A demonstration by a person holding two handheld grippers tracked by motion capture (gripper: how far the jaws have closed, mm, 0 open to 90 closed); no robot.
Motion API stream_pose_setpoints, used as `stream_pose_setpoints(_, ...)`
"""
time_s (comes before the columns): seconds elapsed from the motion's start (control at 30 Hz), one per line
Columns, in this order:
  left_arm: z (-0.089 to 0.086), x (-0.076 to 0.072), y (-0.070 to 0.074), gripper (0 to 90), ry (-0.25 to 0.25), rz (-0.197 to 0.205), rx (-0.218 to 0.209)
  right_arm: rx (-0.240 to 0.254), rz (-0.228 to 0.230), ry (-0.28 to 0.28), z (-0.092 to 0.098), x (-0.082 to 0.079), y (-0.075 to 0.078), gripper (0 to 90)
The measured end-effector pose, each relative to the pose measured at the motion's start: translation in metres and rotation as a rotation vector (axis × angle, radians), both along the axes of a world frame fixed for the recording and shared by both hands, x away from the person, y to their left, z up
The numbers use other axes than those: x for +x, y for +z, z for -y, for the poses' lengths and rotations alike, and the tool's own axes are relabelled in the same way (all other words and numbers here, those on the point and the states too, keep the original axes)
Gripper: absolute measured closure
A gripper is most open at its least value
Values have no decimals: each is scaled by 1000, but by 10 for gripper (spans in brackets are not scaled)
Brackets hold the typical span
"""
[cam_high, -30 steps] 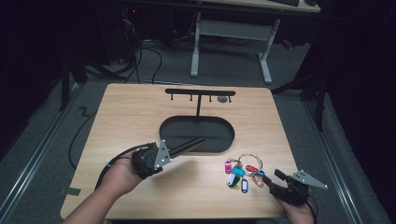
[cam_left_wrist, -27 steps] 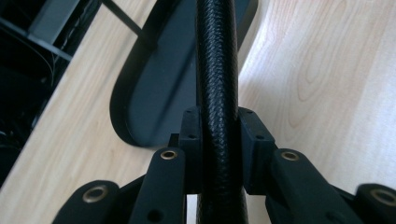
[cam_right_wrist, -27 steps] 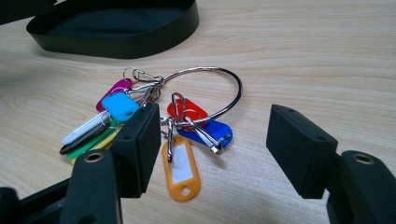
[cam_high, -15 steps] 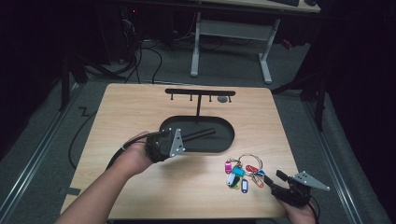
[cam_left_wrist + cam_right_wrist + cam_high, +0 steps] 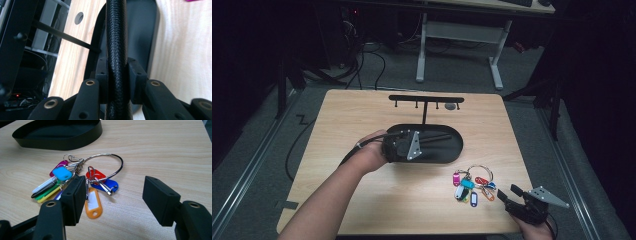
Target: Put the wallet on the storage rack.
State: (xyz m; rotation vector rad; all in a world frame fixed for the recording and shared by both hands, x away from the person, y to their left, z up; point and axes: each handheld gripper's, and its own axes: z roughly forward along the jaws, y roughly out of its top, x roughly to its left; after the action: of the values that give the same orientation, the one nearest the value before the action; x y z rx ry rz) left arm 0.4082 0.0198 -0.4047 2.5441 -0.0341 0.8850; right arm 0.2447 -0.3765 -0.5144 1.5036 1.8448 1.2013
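High view showed your left gripper (image 5: pixel 404 145) over the black oval tray (image 5: pixel 452 150) at the middle of the wood-grain tabletop (image 5: pixel 362 115), its jaws clamped on a black rod (image 5: pixel 116 37) with a woven, scaly texture. Your right gripper (image 5: pixel 112 202) rested near the front right corner, jaws wide and empty, just behind the wire key ring (image 5: pixel 105 167) with its coloured plastic tags. No writing was readable.

The tray (image 5: pixel 447 152) is set mid-table (image 5: pixel 362 115); the key bunch (image 5: pixel 472 185) is laid before it (rightward), the rack (image 5: pixel 426 100) stood behind.
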Motion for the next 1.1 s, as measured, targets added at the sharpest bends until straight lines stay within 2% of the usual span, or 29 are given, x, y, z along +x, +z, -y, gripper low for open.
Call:
stream_pose_setpoints(0.23, 11, 21, -3, 741, -14, 38, 13, 4, -7, 9, -1, 2, -1, 361)
stream_pose_setpoints(0.37, 14, 32, -9, 742, 7, 20, 19, 4, -5, 8, 0, 2, -1, 363)
stream_pose_setpoints(0.4, 15, 37, -13, 742, 6, 26, 33, 10, -7, 6, 1, 1, -1, 363)
stream_pose_setpoints(0.53, 16, 44, -17, 742, 0, 15, 36, 12, -5, 5, 1, 1, -1, 364)
stream_pose_setpoints(0.73, 20, 52, -20, 742, -19, 7, 38, 15, -7, 5, 1, 1, -2, 365)
stream_pose_setpoints(0.83, 23, 56, -27, 742, -41, 24, 46, 16, -11, 3, 1, 1, -2, 368)
stream_pose_setpoints(1.1, 27, 58, -38, 740, -56, 29, 70, 16, -13, 1, 2, 2, -4, 369)
